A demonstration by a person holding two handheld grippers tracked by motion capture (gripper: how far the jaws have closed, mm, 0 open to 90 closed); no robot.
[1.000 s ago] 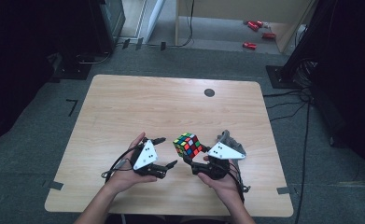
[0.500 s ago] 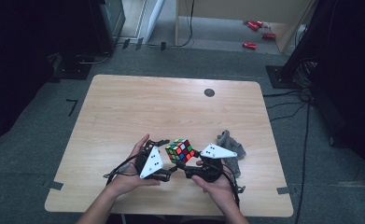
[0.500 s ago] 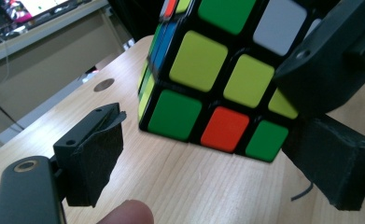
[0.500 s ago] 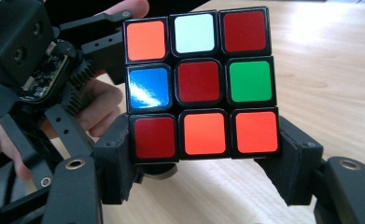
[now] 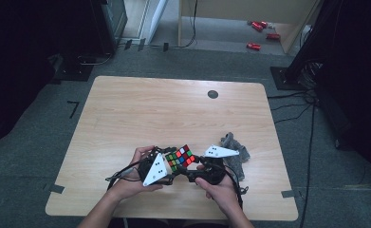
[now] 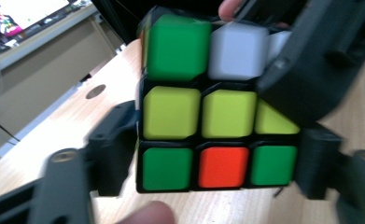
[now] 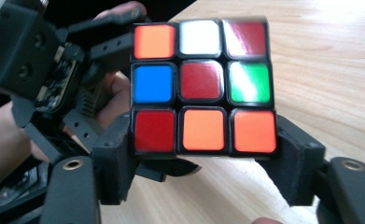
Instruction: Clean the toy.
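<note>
Pinching the cube (image 5: 180, 157) from both sides, you have your left gripper (image 6: 217, 163) just closed onto its bottom layer and your right gripper (image 7: 203, 161) clamped on its lowest row, jaws a touch wider than a moment ago. You hold it just above the table (image 5: 173, 109) near the 6 o'clock edge. A grey cloth (image 5: 235, 154) lies at the cube's 3 o'clock, and a dark round mark (image 5: 213, 94) sits far off toward 12.

In the left gripper view, the right gripper (image 6: 311, 70) covers the upper right corner of the puzzle cube (image 6: 203, 112), and the picture is blurred. In the high view, the small red things (image 5: 259, 33) on the floor are too small to identify.
</note>
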